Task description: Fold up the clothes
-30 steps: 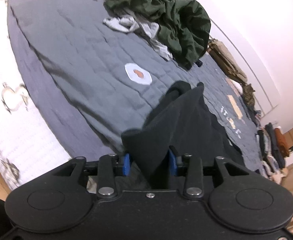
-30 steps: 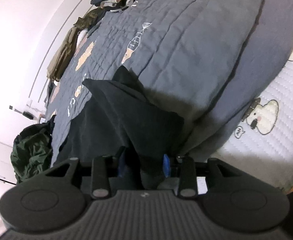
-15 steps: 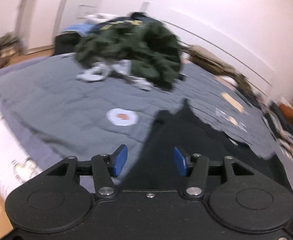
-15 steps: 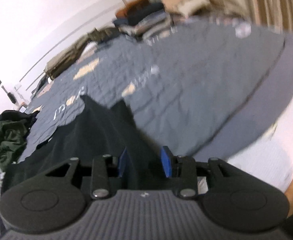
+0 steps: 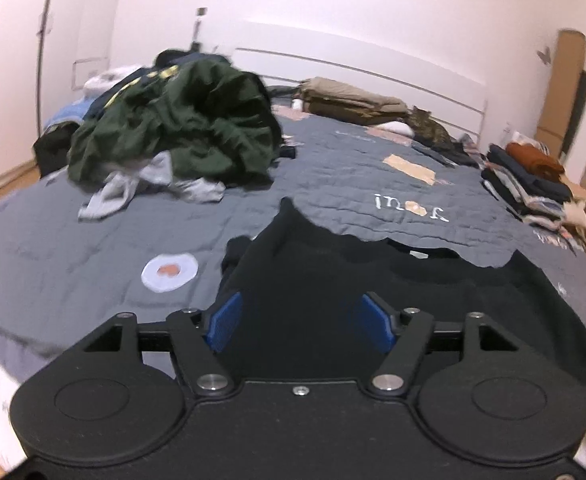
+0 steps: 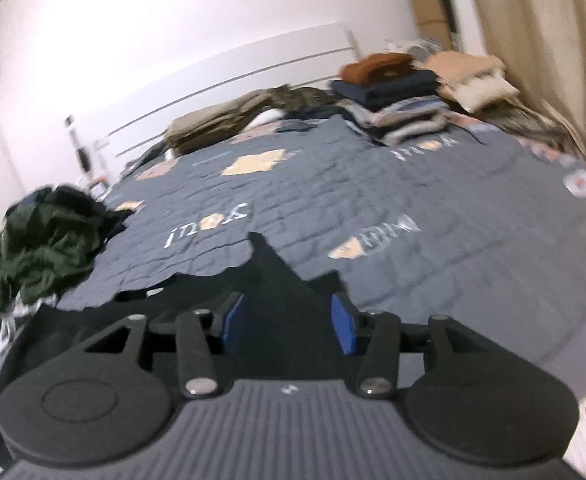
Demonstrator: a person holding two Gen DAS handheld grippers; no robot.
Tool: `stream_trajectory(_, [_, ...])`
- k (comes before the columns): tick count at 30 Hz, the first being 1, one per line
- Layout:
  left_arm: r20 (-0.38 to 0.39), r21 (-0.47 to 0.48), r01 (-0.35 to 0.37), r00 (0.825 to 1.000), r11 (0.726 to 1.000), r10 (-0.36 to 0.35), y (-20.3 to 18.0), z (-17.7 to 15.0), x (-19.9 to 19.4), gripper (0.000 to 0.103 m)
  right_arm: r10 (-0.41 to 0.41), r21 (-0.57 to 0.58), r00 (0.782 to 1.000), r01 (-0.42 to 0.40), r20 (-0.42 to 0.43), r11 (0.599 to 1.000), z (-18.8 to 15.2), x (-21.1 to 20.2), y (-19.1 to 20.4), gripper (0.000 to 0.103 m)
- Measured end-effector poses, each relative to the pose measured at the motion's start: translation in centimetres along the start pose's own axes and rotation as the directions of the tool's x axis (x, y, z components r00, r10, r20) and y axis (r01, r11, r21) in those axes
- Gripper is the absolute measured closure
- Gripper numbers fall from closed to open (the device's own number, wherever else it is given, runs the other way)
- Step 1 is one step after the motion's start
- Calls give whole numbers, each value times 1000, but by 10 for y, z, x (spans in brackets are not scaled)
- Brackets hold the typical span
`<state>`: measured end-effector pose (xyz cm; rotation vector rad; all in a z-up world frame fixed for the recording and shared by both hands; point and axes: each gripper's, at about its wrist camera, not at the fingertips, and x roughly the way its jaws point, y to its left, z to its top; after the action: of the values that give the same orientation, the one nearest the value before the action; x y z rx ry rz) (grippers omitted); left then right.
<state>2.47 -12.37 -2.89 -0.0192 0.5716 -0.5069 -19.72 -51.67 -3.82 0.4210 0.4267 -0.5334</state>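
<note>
A black garment point(image 5: 373, 288) lies spread on the grey quilt point(image 5: 93, 248) near the bed's front edge, its collar toward the headboard. My left gripper point(image 5: 299, 320) hovers over the garment's left part. Its jaws are opening, and the blue pads point(image 5: 223, 322) stand wide apart without pressing the cloth. In the right wrist view the same black garment point(image 6: 269, 272) rises in a small peak just ahead of my right gripper point(image 6: 287, 322). Those jaws are opening too. Dark cloth shows in the gap, but the pads stand clear of it.
A heap of dark green clothes point(image 5: 181, 128) with a grey garment point(image 5: 149, 184) sits at the back left. Folded stacks point(image 5: 533, 176) line the right side, and tan folded items point(image 5: 353, 100) lie by the white headboard. A beige curtain point(image 6: 533, 40) hangs on the right.
Both grippers held folds of the black garment a second ago and have let go. They rolled level and rose, and their jaws widened. The garment now lies flatter.
</note>
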Motion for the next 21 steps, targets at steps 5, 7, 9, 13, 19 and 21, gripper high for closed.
stream_trajectory(5, [0, 29, 5, 1000, 1000, -5, -11, 7, 17, 29, 68, -55, 997, -69, -24, 996, 7, 28, 34, 54])
stream_trajectory(7, [-6, 40, 5, 1000, 999, -5, -14, 4, 23, 28, 74, -86, 997, -77, -37, 993, 9, 38, 46, 54])
stream_trajectory(9, [-15, 43, 6, 1000, 999, -5, -16, -1, 28, 23, 83, -118, 996, -87, -44, 989, 10, 48, 59, 52])
stream_trajectory(13, [-36, 66, 6, 999, 998, -4, -20, -10, 36, 20, 92, -193, 994, -103, -67, 976, 10, 65, 81, 50])
stream_trajectory(19, [-24, 94, 12, 1000, 995, -9, -28, -15, 37, 8, 125, -256, 990, -139, -73, 957, -5, 73, 95, 41])
stream_trajectory(21, [-20, 99, 12, 1000, 995, -10, -30, -16, 37, 4, 124, -267, 989, -141, -81, 953, -9, 76, 98, 36])
